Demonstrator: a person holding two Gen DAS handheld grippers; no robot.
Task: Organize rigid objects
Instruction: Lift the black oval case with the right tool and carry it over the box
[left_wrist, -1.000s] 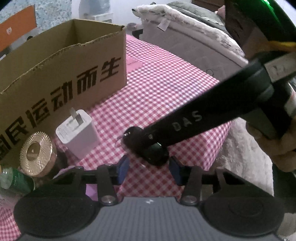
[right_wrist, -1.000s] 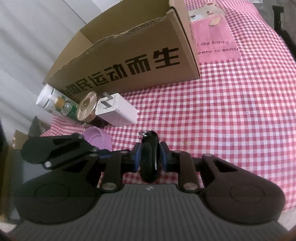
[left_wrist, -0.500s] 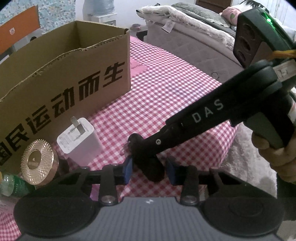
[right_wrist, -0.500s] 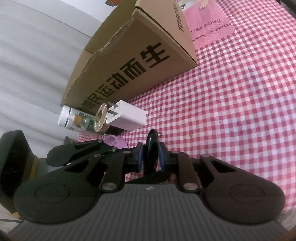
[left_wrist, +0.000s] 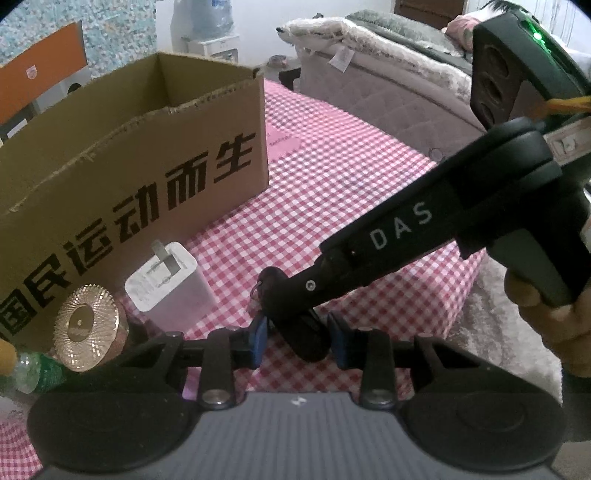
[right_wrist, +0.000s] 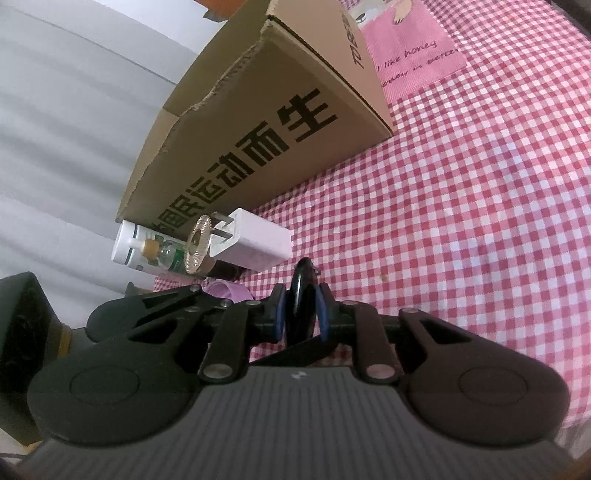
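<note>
A black key fob (left_wrist: 309, 347) with a small metal ring hangs just above the pink checked cloth (left_wrist: 332, 166), and both grippers grip it. My left gripper (left_wrist: 297, 341) is shut on its lower end, a blue pad against each side. The right gripper's finger (left_wrist: 388, 236) slants in from the right across the fob's upper part, with a hand (left_wrist: 546, 317) on the handle. In the right wrist view the fob (right_wrist: 301, 280) stands edge-on, with my right gripper (right_wrist: 300, 314) shut on it. The left gripper's finger (right_wrist: 155, 306) reaches in from the left.
An open cardboard box (left_wrist: 147, 166) with black lettering stands behind. Against its front lie a white charger (left_wrist: 170, 291), a gold ribbed lid (left_wrist: 86, 328), a green bottle (left_wrist: 33, 373) and a white bottle (right_wrist: 125, 247). A purple item (right_wrist: 225, 291) sits by the left gripper. The cloth's edge drops off at the right.
The left gripper's pads have drawn in onto the fob. The right gripper has rolled, so the box and cloth now stand tilted in its view.
</note>
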